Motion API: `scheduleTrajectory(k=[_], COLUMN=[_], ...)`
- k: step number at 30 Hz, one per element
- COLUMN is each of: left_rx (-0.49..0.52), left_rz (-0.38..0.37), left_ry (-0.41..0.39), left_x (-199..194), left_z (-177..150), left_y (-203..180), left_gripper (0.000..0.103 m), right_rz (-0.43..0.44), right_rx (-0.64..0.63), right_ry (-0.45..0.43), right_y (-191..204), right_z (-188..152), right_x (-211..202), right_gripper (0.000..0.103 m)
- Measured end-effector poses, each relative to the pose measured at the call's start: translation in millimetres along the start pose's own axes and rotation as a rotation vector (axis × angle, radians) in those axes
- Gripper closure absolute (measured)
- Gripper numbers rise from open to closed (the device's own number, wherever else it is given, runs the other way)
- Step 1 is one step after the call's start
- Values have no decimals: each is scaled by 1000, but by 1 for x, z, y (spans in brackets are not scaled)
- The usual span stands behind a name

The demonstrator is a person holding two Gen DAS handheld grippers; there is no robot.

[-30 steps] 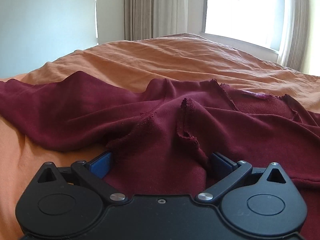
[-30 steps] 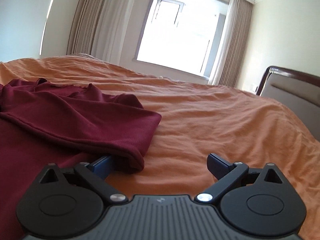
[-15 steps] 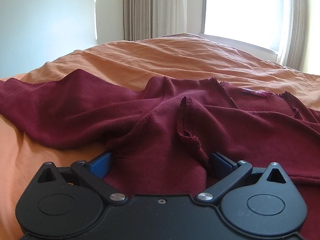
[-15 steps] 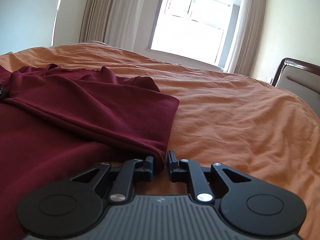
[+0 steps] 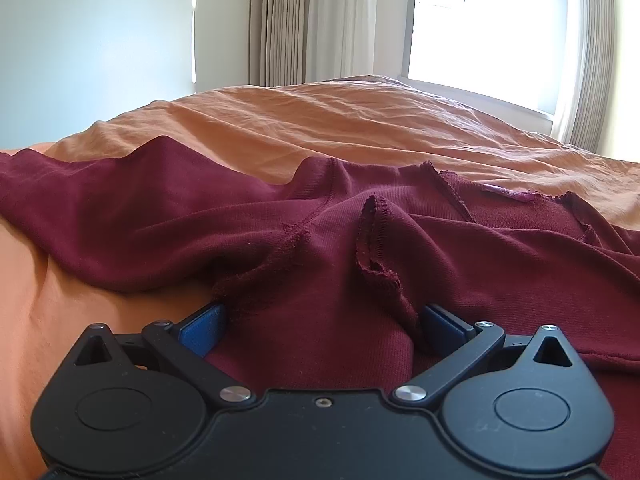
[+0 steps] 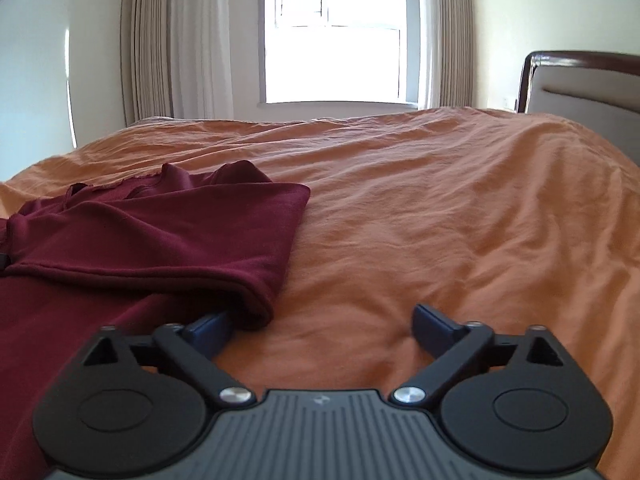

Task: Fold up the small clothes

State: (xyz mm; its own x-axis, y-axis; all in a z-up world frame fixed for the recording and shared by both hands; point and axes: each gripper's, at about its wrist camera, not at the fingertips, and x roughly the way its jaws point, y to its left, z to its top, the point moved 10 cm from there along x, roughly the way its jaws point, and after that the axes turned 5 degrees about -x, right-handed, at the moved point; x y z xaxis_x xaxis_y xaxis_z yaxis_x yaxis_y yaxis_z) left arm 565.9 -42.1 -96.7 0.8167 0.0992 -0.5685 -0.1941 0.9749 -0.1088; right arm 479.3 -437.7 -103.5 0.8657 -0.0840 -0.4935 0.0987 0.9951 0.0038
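Plainly the shirt is light, limp knit that sags and creases, spread on the orange bed. Left gripper stands wide with bunched cloth between its fingers, unpinched. Right gripper is opening, only bedsheet between, sleeve hem at its left finger. Seams and hems look the surest holds

This is a bedroom in a home — a wide bed covered by a rumpled orange cotton bedspread fills both views. A padded grey headboard with a dark wooden frame stands at its right end. Behind the bed, long pleated beige curtains flank a bright white-framed window, set in plain pale walls — ordinary domestic furnishing.
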Motion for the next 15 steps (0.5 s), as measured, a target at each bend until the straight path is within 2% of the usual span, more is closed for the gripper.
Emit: scheduleTrajectory(k=[9, 15], left_rx=[-3, -14], left_rz=[-2, -14], left_ry=[-1, -8], left_x=[0, -2], left_z=[0, 0], left_y=[0, 2], left_gripper=[0, 0], right_rz=[-21, -40], right_rx=[2, 14], right_ry=[-9, 19], right_y=[0, 1], right_z=[-3, -8], right_x=[-6, -12], right_gripper=[0, 0])
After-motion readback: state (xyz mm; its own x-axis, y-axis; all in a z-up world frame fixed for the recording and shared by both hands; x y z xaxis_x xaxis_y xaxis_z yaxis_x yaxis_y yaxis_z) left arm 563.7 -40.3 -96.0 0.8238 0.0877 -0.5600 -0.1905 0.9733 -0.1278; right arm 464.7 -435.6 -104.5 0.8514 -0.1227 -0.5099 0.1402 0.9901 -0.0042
